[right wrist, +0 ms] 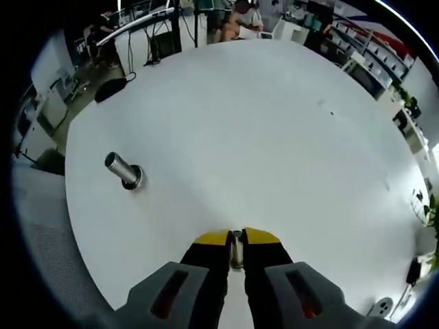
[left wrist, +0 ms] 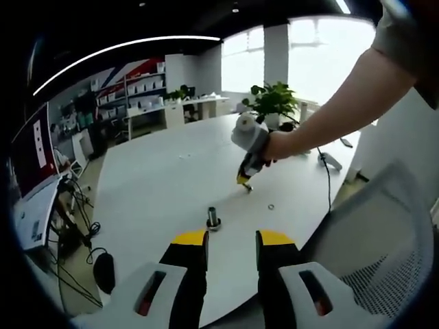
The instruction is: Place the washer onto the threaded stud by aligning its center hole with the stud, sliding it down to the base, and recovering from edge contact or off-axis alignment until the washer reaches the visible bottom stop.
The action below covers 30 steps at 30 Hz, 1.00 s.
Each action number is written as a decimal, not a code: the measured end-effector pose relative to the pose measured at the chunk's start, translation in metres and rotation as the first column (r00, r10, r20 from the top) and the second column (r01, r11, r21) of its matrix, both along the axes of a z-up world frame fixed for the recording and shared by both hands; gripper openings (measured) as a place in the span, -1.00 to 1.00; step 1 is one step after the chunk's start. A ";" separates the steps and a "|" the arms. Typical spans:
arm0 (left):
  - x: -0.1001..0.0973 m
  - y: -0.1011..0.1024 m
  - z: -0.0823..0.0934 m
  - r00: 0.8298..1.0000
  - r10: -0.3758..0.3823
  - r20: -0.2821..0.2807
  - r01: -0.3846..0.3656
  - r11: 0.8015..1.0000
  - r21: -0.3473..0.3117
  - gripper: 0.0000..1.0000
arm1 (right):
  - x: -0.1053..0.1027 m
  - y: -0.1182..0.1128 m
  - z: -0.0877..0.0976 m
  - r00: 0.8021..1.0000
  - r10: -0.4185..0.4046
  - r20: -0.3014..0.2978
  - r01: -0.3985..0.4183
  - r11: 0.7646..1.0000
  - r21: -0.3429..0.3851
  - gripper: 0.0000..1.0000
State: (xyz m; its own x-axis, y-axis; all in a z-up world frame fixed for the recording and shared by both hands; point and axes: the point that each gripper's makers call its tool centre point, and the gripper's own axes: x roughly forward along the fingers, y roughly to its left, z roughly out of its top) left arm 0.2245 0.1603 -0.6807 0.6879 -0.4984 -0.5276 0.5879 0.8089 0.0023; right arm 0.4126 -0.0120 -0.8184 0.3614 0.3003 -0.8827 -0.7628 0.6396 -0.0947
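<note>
Right hand-held gripper (right wrist: 236, 248) clamped on washer (right wrist: 236, 249); left hand-held gripper (left wrist: 232, 241) parted.

White bench, yellow-tipped tools

The bench (right wrist: 274, 137) is plain white; each hand-held gripper (left wrist: 231, 241) has black jaws, yellow tips and grey housings; the stud (right wrist: 122, 168) and washer (right wrist: 236, 248) are silvery grey.

This is an open-plan office. A big white round worktop (left wrist: 158, 178) takes the middle, with desks and shelving (left wrist: 137, 89) along the wall at ten o'clock and a mesh office chair (left wrist: 384, 233) at four o'clock. A potted plant (left wrist: 273, 101) stands by bright windows (left wrist: 322, 48) at one o'clock, and a monitor (left wrist: 31, 151) sits at nine o'clock.
</note>
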 end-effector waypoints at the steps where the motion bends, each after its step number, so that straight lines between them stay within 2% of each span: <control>1: 0.000 0.000 0.000 1.000 -0.001 0.001 0.001 1.000 0.002 -0.49 | -0.001 -0.002 0.001 1.000 -0.005 0.003 0.005 1.000 0.005 -0.83; 13: 0.000 0.001 -0.002 1.000 -0.004 0.002 0.004 1.000 0.025 -0.49 | -0.021 -0.030 0.004 0.998 -0.049 0.024 0.049 0.998 0.032 -0.83; 20: -0.001 -0.001 -0.003 1.000 -0.014 0.005 0.014 0.999 0.043 -0.49 | -0.030 -0.042 0.002 0.998 -0.070 0.005 0.070 0.997 0.029 -0.83; 25: -0.001 0.000 -0.003 1.000 -0.014 0.004 0.014 0.999 0.048 -0.49 | -0.031 -0.045 0.002 0.996 -0.095 0.001 0.094 0.994 0.050 -0.83; 30: -0.002 0.000 -0.003 1.000 -0.017 0.006 0.016 0.998 0.053 -0.49 | -0.028 -0.046 0.001 0.995 -0.095 -0.006 0.095 0.995 0.042 -0.82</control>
State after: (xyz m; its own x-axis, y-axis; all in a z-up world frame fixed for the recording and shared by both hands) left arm 0.2229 0.1598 -0.6840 0.6834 -0.4812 -0.5490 0.6010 0.7977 0.0490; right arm 0.3842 -0.0576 -0.8170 0.3862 0.3020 -0.8716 -0.6990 0.7124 -0.0629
